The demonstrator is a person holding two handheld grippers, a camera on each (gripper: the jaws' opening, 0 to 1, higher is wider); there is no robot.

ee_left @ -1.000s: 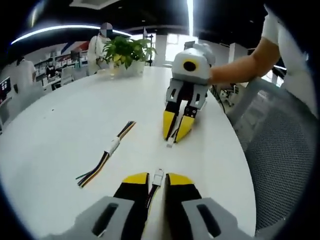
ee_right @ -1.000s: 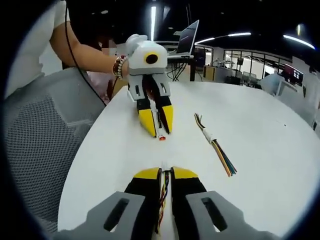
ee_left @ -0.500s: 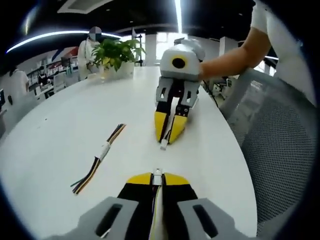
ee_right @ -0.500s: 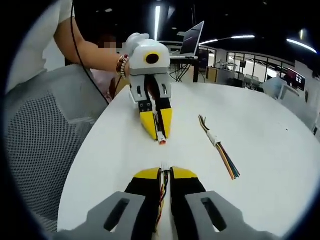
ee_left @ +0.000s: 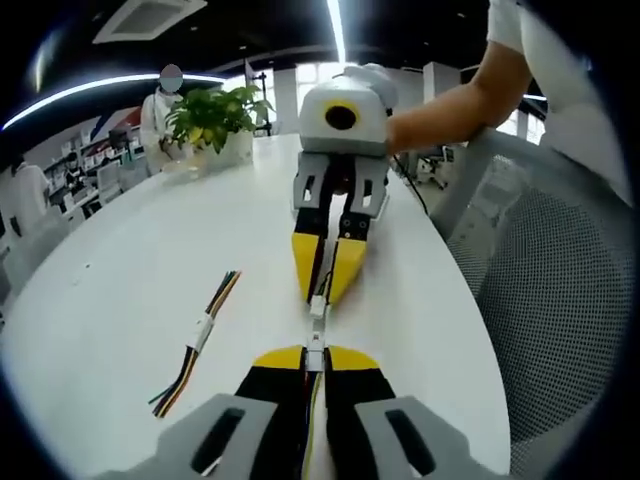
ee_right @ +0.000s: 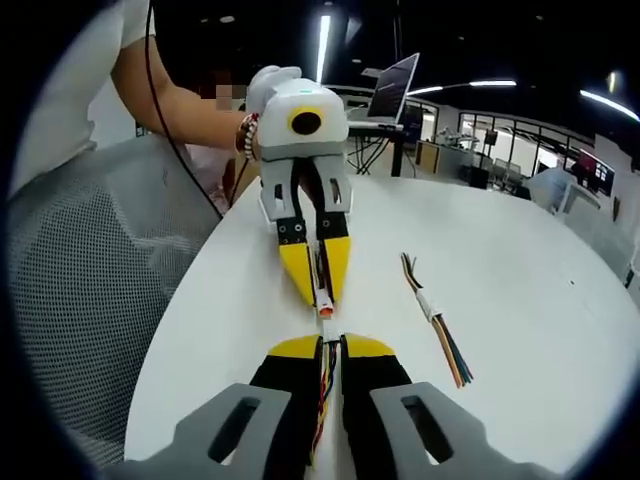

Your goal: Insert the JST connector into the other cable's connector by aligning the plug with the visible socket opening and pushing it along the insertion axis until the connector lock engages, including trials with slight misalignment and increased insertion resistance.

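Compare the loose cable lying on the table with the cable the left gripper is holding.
The loose cable lies flat on the white table, untouched; the held cable is pinched in the left gripper. The loose cable's connector sits mid-length with wires fanning from both ends; the held cable's connector pokes out by the right gripper. Both have multicoloured wires and white connectors.

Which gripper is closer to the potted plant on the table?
Right. The right gripper lies ahead of the left gripper, toward the potted plant; the left gripper sits farther back from it.
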